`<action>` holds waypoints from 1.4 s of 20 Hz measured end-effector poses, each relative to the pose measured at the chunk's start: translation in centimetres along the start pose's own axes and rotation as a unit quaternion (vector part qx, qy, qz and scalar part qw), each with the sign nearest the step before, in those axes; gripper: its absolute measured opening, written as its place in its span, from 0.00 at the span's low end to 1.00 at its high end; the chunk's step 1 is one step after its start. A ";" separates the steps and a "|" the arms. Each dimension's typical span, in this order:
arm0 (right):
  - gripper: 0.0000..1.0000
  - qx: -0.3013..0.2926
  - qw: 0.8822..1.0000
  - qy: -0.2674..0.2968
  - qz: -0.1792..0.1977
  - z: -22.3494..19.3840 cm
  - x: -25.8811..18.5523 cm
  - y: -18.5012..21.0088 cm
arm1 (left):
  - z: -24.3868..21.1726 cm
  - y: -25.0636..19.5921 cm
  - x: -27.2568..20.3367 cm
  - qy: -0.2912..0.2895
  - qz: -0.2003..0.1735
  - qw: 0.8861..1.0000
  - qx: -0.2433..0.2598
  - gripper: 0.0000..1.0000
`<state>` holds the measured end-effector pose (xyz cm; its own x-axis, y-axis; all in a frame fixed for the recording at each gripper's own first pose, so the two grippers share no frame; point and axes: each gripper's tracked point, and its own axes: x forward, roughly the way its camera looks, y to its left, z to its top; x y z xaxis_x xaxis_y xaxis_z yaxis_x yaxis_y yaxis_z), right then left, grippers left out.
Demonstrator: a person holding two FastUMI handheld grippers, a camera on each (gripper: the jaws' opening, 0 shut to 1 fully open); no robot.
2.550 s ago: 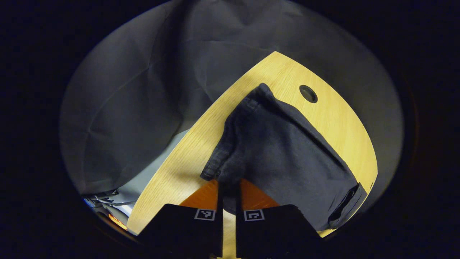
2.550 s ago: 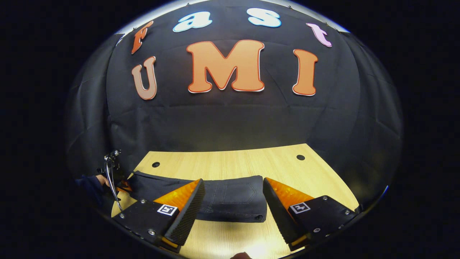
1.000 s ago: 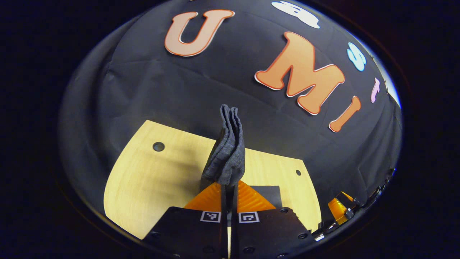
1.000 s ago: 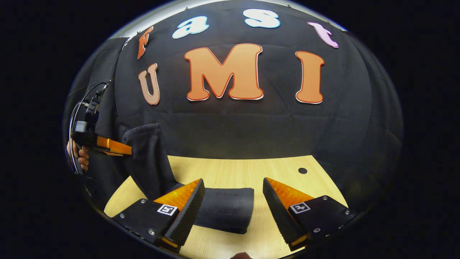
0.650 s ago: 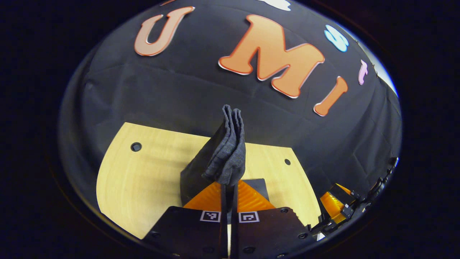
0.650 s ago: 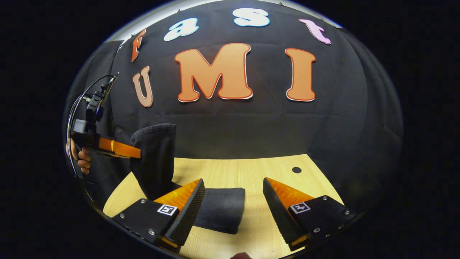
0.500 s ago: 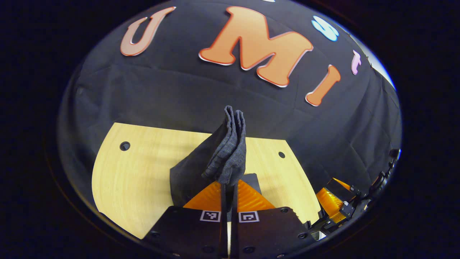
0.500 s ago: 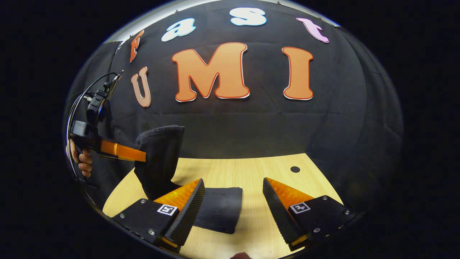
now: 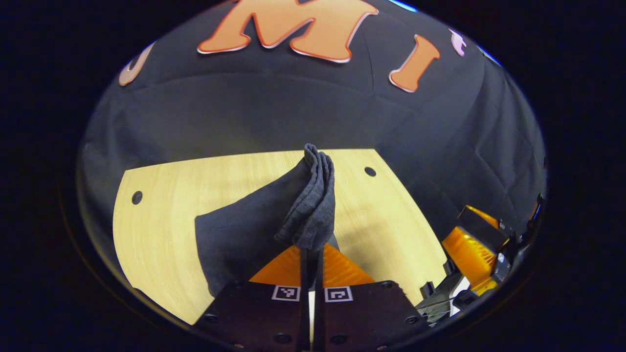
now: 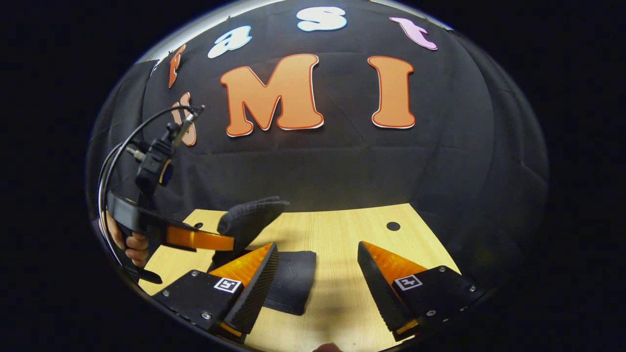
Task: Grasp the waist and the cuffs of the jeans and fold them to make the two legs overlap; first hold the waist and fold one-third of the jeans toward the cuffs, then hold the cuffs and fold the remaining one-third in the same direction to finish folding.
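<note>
The dark grey jeans (image 9: 244,230) lie partly folded on the wooden table (image 9: 161,186). My left gripper (image 9: 311,252) is shut on their cuff end (image 9: 313,195), which stands bunched up above the fingers. In the right gripper view that cuff end (image 10: 252,215) is lifted over the folded part (image 10: 293,281) resting on the table, and the left gripper (image 10: 230,241) shows at the left with a hand (image 10: 128,242) holding it. My right gripper (image 10: 318,288) hangs open just above the table, with the folded jeans' edge near its left finger (image 10: 257,286).
The table (image 10: 342,244) has round cable holes (image 10: 392,226) (image 9: 137,197) (image 9: 370,171) near its far corners. The right gripper (image 9: 477,244) shows at the lower right of the left gripper view. A cable (image 10: 124,142) loops over the left gripper. Bare wood lies right of the jeans.
My left gripper has carried the cuff end up and over toward the right, then lower above the folded part. The folded jeans have slid slightly left. The right gripper stays open.
</note>
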<state>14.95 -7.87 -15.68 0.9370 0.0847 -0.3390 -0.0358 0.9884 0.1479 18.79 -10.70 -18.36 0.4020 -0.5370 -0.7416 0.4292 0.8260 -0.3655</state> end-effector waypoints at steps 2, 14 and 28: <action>0.98 -0.002 1.000 0.005 -0.001 -0.3 0.1 -0.9 | -1.3 -1.0 2.2 0.025 0.007 1.000 0.017 0.04; 0.98 -0.017 0.999 -0.035 0.004 2.1 -0.3 -1.6 | 0.9 -3.7 -1.7 -0.065 -0.025 0.997 0.027 0.59; 0.97 -0.078 0.980 -0.172 0.056 8.7 -2.7 6.8 | 5.6 5.2 -22.8 -0.413 0.180 0.892 0.028 0.95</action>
<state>15.23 -2.45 -5.72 0.9848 0.1736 0.0079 -0.1737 0.9847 0.0134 16.41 4.82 -0.19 0.9710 -0.2017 -0.1283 0.1834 0.9728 -0.1416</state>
